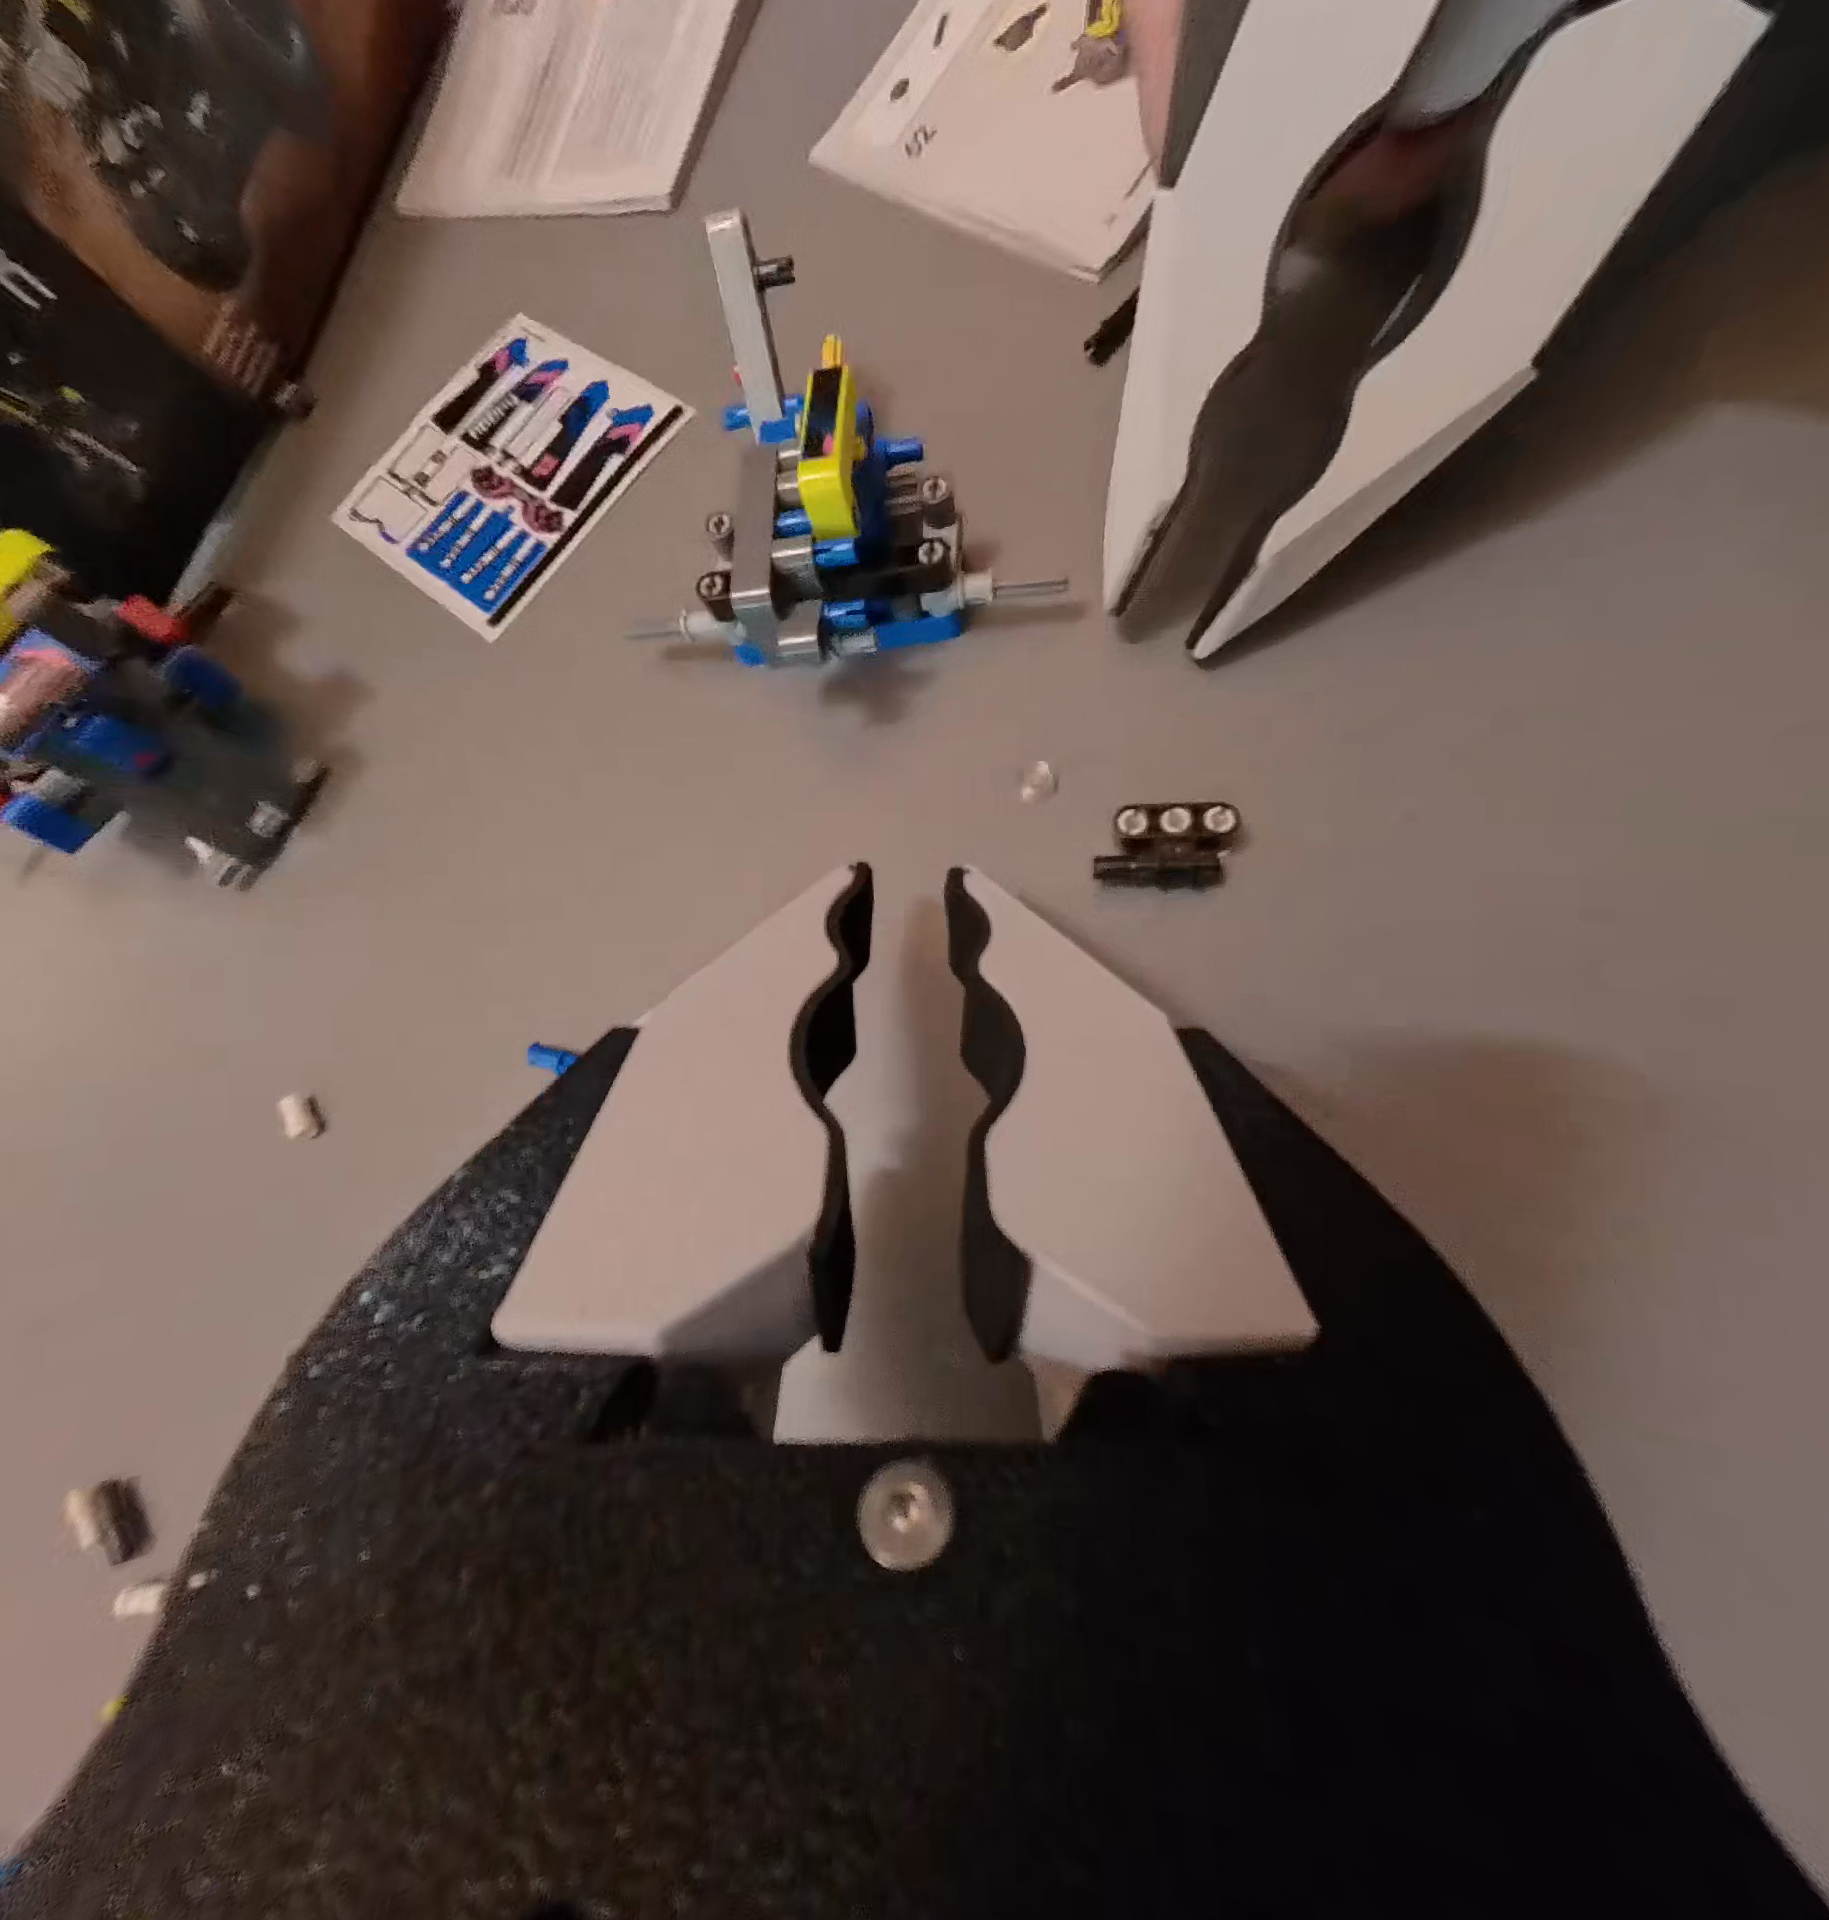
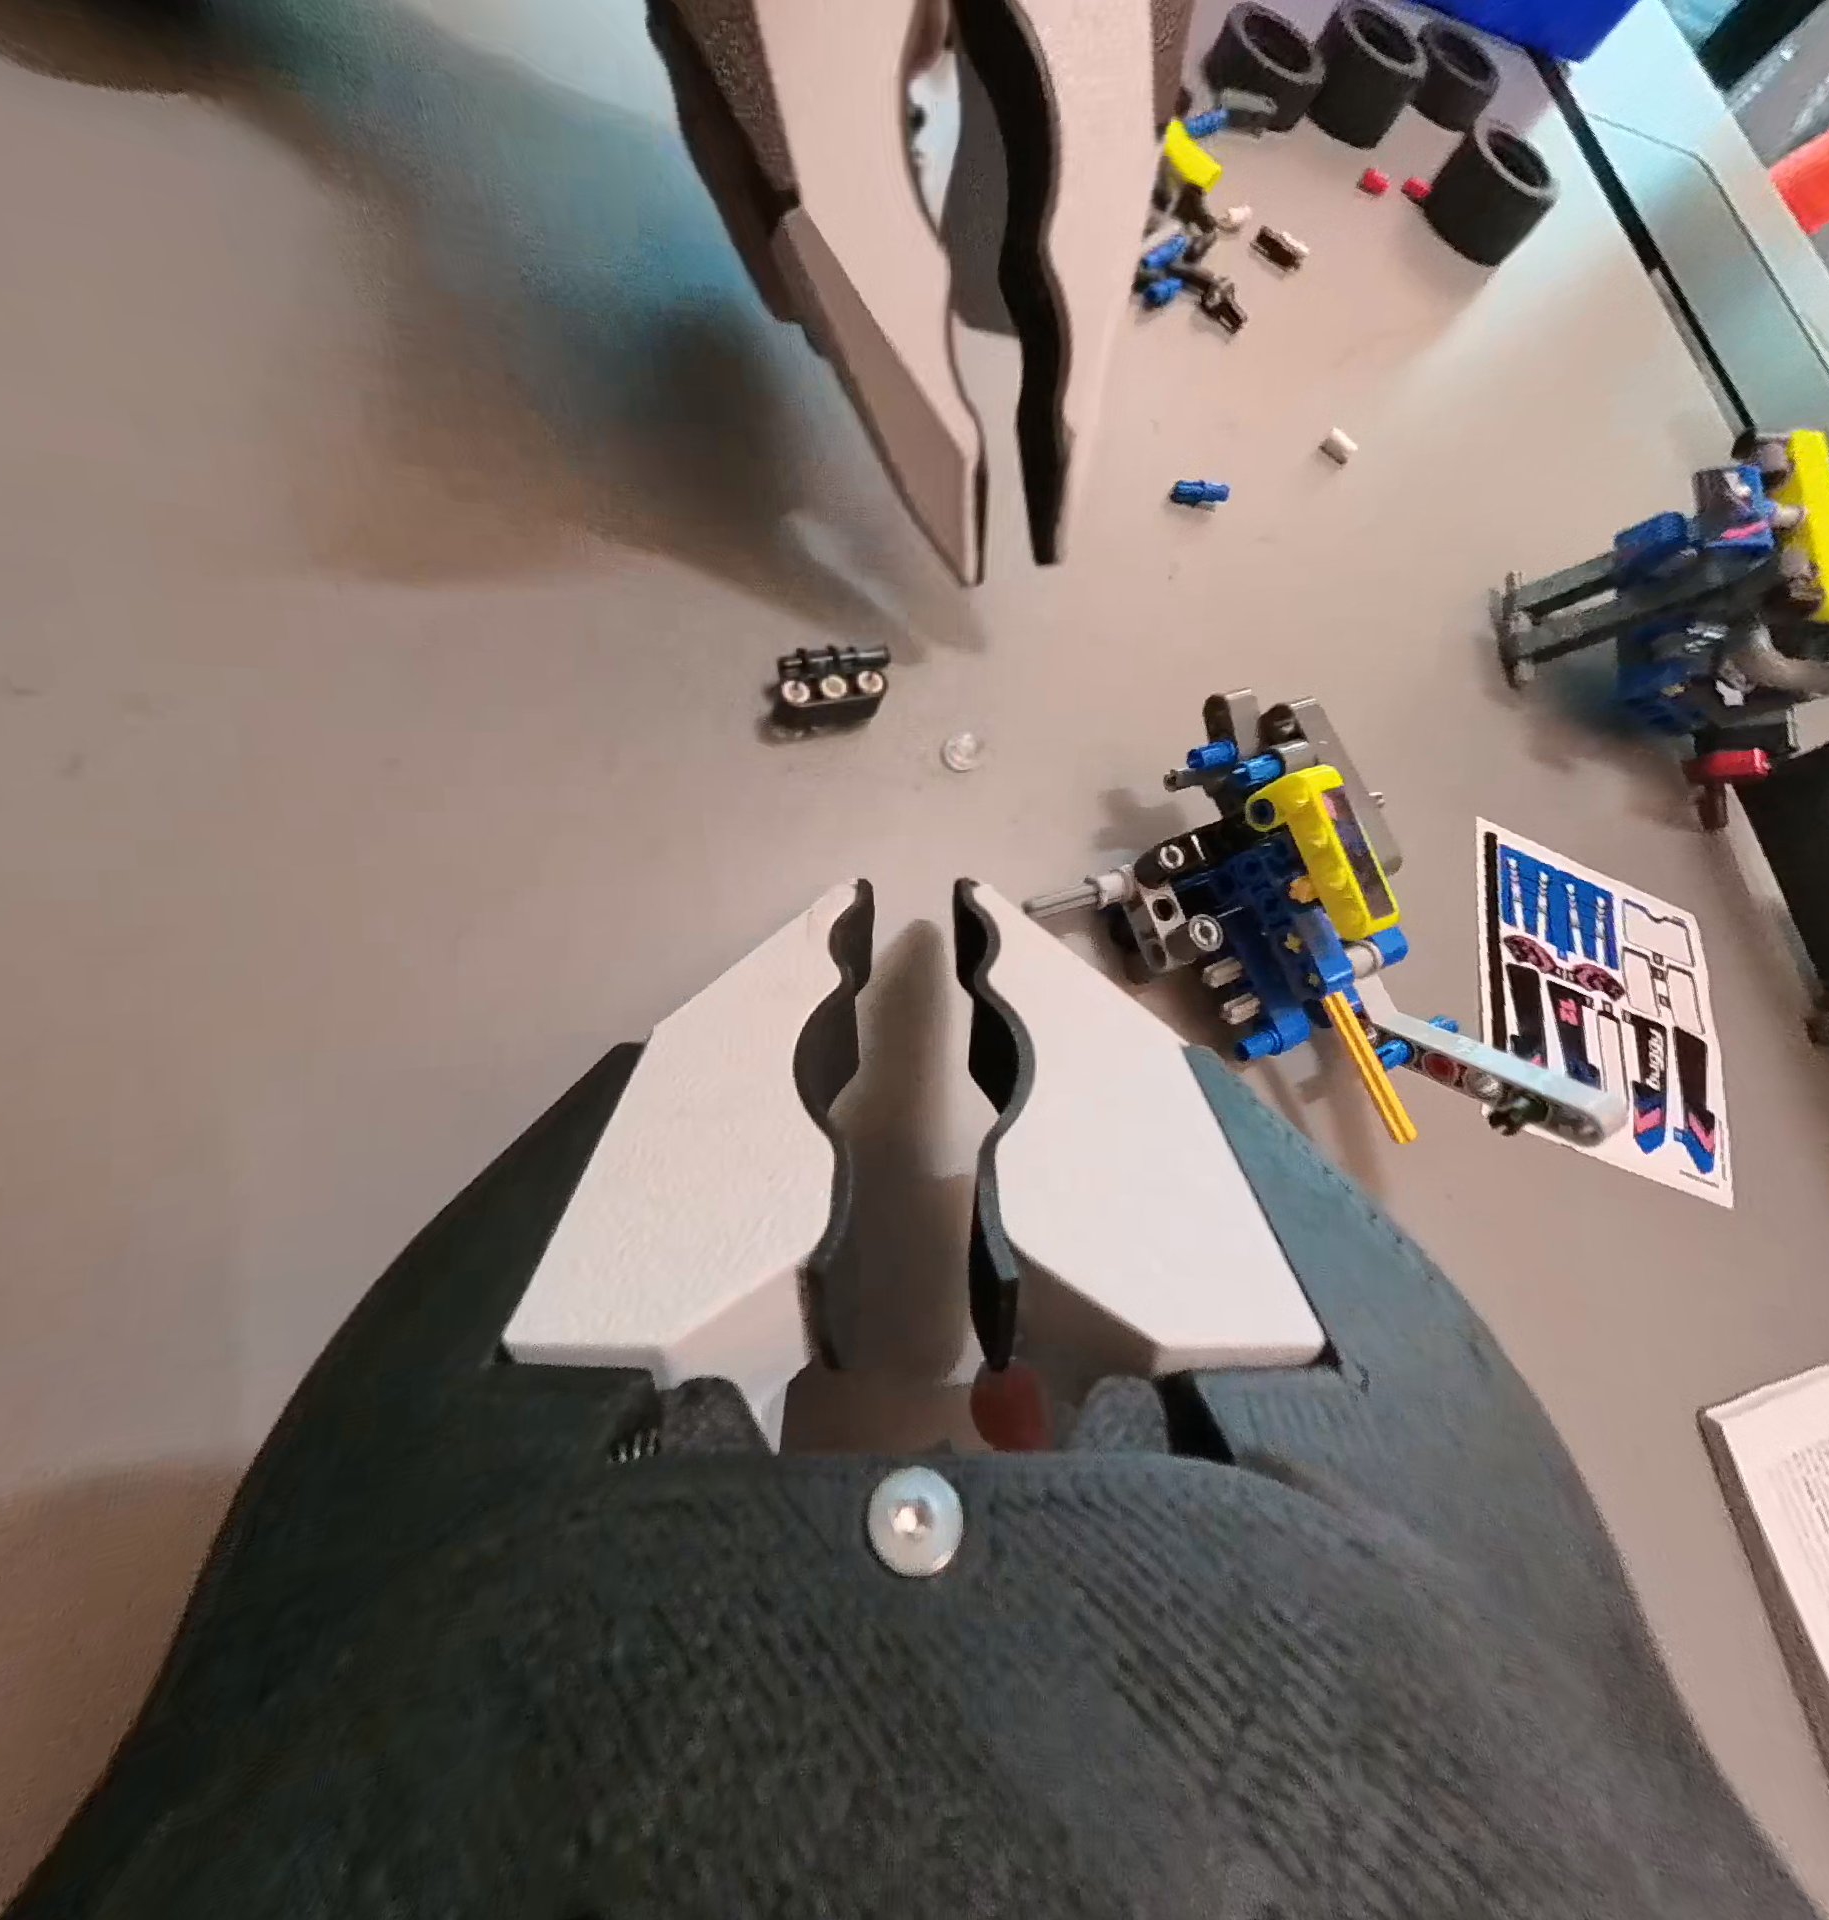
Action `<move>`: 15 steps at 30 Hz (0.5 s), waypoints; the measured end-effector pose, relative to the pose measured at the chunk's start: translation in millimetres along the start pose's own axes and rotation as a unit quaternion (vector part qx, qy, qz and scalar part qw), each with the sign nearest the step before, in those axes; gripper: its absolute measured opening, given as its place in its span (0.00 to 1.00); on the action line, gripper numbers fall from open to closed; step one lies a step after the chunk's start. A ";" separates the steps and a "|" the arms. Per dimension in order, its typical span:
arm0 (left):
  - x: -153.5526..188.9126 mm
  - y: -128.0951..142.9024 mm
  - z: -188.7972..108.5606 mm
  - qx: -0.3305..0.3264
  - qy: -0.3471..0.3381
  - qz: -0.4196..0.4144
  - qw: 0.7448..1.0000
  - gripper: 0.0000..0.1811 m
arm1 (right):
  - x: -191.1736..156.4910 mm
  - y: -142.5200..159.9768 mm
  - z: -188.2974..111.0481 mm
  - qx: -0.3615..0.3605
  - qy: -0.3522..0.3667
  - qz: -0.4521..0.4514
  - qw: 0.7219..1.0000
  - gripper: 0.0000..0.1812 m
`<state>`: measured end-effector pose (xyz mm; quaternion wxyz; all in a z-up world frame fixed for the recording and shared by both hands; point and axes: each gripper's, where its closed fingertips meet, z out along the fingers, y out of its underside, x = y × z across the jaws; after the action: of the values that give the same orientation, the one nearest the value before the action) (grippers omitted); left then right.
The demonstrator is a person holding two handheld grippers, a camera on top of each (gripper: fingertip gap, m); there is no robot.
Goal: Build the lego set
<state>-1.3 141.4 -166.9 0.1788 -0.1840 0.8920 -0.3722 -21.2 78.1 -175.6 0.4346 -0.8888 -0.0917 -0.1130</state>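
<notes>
A small blue, yellow and grey lego assembly (image 1: 827, 520) stands on the grey table (image 1: 1512, 935), with a grey beam sticking up from it; it also shows in the right wrist view (image 2: 1284, 904). A black three-hole piece (image 1: 1175, 840) with a black pin lies loose, also in the right wrist view (image 2: 832, 688). A tiny clear stud (image 1: 1035, 779) lies near it. My left gripper (image 1: 908, 883) is open and empty, just short of the stud. My right gripper (image 2: 912, 894) is open and empty, facing the left one (image 2: 1003, 551) across the black piece.
A sticker sheet (image 1: 510, 473) lies left of the assembly, an instruction booklet (image 1: 993, 135) behind it. A larger lego build (image 2: 1741, 592) and a dark box (image 1: 110, 260) stand at the side. Black tyres (image 2: 1409, 94) and several small loose pins (image 2: 1190, 260) lie farther off. The tips of one gripper are about 8 cm away from the tips of the other. From either gripper's tips it is about 4 cm to the tiny clear stud (image 1: 1035, 779). Seen from the right wrist view (image 2: 958, 767) as well.
</notes>
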 end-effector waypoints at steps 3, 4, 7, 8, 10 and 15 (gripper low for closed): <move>1.0 2.3 11.6 -0.026 0.050 0.002 0.998 0.09 | 2.5 -0.3 5.7 -0.013 0.019 0.003 1.000 0.08; 1.2 0.1 15.6 -0.027 0.059 0.012 0.998 0.08 | 0.0 -2.2 6.8 -0.014 0.015 0.007 1.000 0.08; 16.2 -9.8 18.8 -0.012 0.116 0.042 0.992 0.06 | -4.9 -17.2 7.8 0.001 0.032 0.035 0.999 0.09; 19.1 -12.9 19.7 -0.005 0.126 0.050 0.991 0.05 | -5.0 -22.8 8.3 0.009 0.046 0.054 0.997 0.10; 23.3 -11.7 23.2 -0.010 0.146 0.058 0.988 0.05 | -11.1 -28.5 11.5 0.012 0.054 0.088 0.995 0.13; 30.7 -7.1 28.3 -0.021 0.176 0.055 0.983 0.05 | -14.2 -29.2 20.2 -0.009 0.058 0.161 0.985 0.14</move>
<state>-13.7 105.7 -186.0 0.0352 -0.0701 0.9260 -0.3694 -40.0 110.9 -169.7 0.4437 -0.8878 0.0792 -0.0935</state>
